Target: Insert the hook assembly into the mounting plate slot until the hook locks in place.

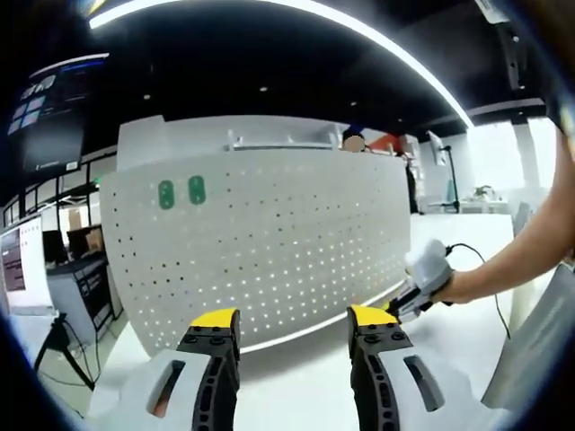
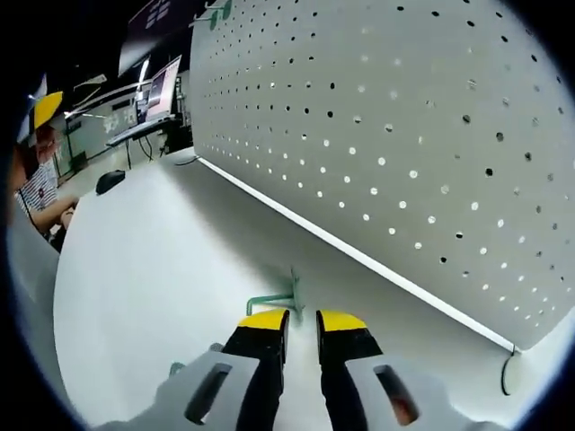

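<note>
- In the left gripper view, two green hooks (image 1: 181, 193) sit side by side high on the left part of the white pegboard (image 1: 296, 242), which stands upright on the white table (image 1: 296, 382).
- The left gripper (image 1: 294, 323) is released: its yellow-tipped jaws stand wide apart with nothing between them, short of the pegboard's lower edge and well below the two hooks.
- To the right of the pegboard in the same view, a person's hand (image 1: 454, 285) holds the right gripper (image 1: 402, 308) low near the table, close to the pegboard's bottom right corner.
- In the right gripper view, a monitor (image 2: 160, 90) on a desk stands beyond the far left end of the pegboard (image 2: 404, 135).
- The loose green hook (image 2: 280, 294) lies on the table (image 2: 153, 269) in front of the pegboard's base, a little way out from its bottom edge.
- The right gripper (image 2: 302, 323) points at this hook, its jaws nearly closed with only a narrow gap and gripping nothing.
- The hook lies just beyond the jaw tips and slightly to their left; whether the left tip touches it cannot be told.
- A dark cable (image 2: 508, 368) curls by the pegboard's lower right corner.
</note>
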Demonstrator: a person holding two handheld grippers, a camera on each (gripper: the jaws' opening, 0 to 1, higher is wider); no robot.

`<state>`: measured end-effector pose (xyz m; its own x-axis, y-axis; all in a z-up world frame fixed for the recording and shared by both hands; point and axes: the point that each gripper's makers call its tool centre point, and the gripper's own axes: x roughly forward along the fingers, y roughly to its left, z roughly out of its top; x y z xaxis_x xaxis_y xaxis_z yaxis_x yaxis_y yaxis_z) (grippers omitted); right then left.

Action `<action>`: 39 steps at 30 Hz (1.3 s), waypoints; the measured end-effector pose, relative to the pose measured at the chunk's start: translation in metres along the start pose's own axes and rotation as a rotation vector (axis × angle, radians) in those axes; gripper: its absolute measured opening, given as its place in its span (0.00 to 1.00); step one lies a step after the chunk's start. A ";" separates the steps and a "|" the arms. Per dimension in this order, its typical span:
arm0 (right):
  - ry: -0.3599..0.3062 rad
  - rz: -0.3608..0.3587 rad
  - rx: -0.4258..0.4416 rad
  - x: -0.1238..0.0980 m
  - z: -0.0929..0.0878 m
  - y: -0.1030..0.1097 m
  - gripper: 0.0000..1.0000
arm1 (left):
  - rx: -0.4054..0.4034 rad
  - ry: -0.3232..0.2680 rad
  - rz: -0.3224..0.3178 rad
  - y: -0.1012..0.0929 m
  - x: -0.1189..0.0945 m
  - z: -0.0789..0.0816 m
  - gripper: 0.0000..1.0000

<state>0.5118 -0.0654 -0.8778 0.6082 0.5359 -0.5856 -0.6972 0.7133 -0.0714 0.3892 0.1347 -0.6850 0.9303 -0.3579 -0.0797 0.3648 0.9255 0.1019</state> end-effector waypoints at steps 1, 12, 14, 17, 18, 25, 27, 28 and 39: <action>-0.001 0.000 -0.003 0.000 0.000 0.000 0.09 | 0.000 0.002 -0.001 0.000 0.000 0.000 0.49; 0.008 0.007 -0.023 0.004 -0.002 0.002 0.05 | -0.002 0.011 -0.010 -0.002 0.000 -0.003 0.49; 0.006 0.009 -0.029 0.004 -0.001 0.003 0.04 | -0.003 0.011 -0.011 -0.002 0.000 -0.003 0.48; 0.009 0.010 -0.036 0.005 -0.002 0.004 0.03 | -0.003 0.014 -0.014 -0.003 0.000 -0.003 0.48; 0.009 0.008 -0.034 0.005 -0.002 0.003 0.03 | -0.002 0.015 -0.015 -0.003 0.000 -0.003 0.48; 0.003 -0.002 -0.048 0.002 0.001 0.001 0.02 | -0.003 0.018 -0.021 -0.003 0.001 -0.004 0.48; 0.006 -0.006 -0.054 0.000 0.001 0.001 0.02 | -0.003 0.019 -0.023 -0.004 0.001 -0.004 0.48; 0.006 -0.005 -0.056 0.000 0.001 0.001 0.02 | -0.003 0.020 -0.024 -0.004 0.001 -0.004 0.48; -0.008 -0.012 -0.118 -0.009 0.011 0.009 0.02 | -0.002 0.027 -0.052 -0.011 0.002 -0.005 0.47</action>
<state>0.5044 -0.0588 -0.8641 0.6195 0.5318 -0.5774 -0.7295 0.6617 -0.1732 0.3870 0.1243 -0.6917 0.9086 -0.4026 -0.1114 0.4130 0.9057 0.0953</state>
